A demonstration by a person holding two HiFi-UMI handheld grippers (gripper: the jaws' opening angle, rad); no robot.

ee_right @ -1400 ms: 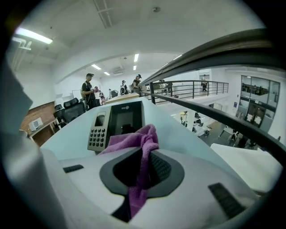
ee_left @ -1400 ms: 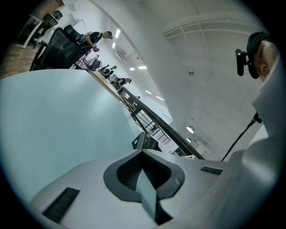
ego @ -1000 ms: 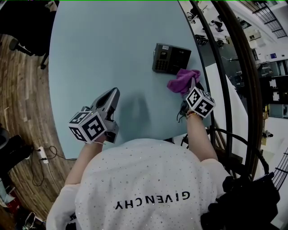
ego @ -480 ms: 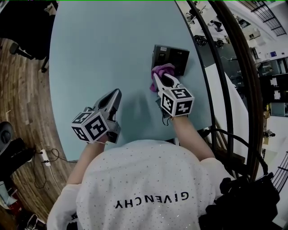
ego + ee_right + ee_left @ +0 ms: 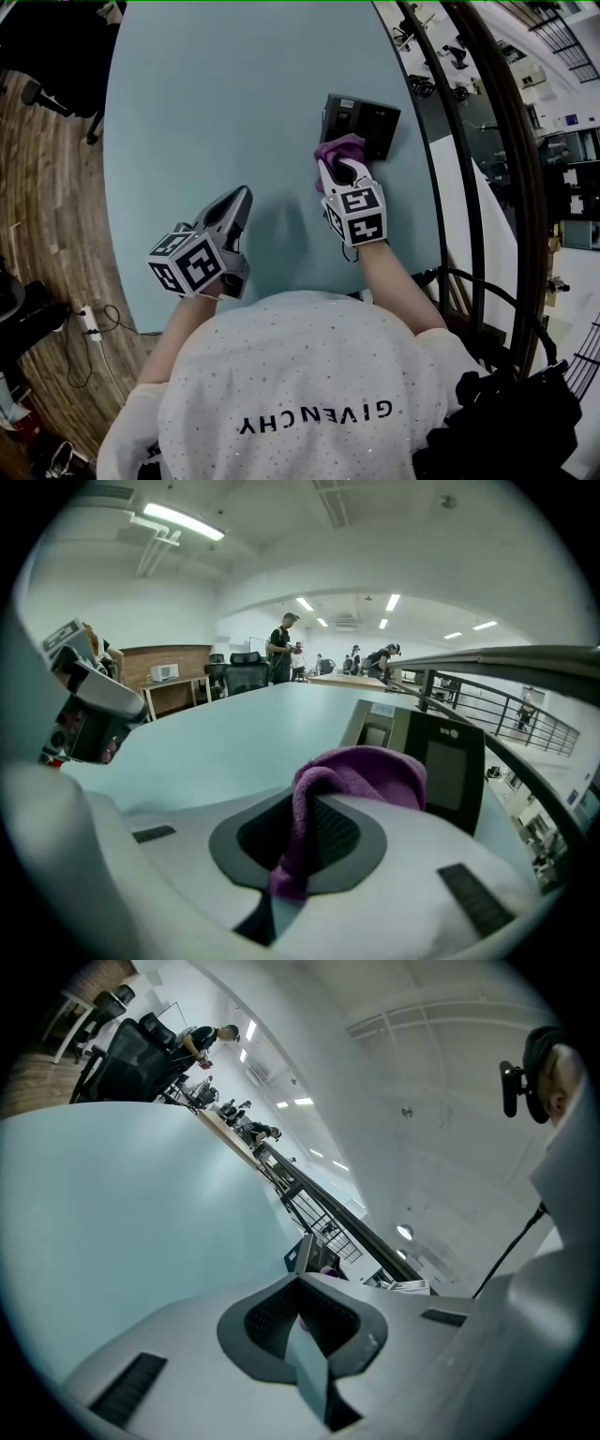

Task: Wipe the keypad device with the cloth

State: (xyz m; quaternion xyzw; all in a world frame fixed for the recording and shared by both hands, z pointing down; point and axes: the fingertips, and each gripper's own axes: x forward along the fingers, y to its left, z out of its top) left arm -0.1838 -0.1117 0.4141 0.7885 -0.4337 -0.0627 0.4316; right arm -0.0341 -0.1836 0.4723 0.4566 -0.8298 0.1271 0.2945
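Observation:
A dark keypad device (image 5: 364, 122) lies on the pale blue table (image 5: 216, 112) near its right edge; in the right gripper view the keypad device (image 5: 441, 757) shows just beyond the jaws. My right gripper (image 5: 334, 167) is shut on a purple cloth (image 5: 339, 148), which rests at the device's near left corner. The same cloth (image 5: 352, 785) bulges out between the jaws in the right gripper view. My left gripper (image 5: 240, 199) hovers over the table to the left, jaws closed with nothing between them, and its own view shows the left gripper (image 5: 305, 1312) pointing toward the far device (image 5: 307, 1252).
The table's curved right edge runs beside a dark railing (image 5: 469, 141). Office chairs (image 5: 246, 675) and standing people (image 5: 281, 649) are at the far end of the room. Wooden floor (image 5: 47, 187) lies left of the table.
My right gripper carried the cloth from the device's right side leftward to its near left corner, then settled there. The left gripper stayed put.

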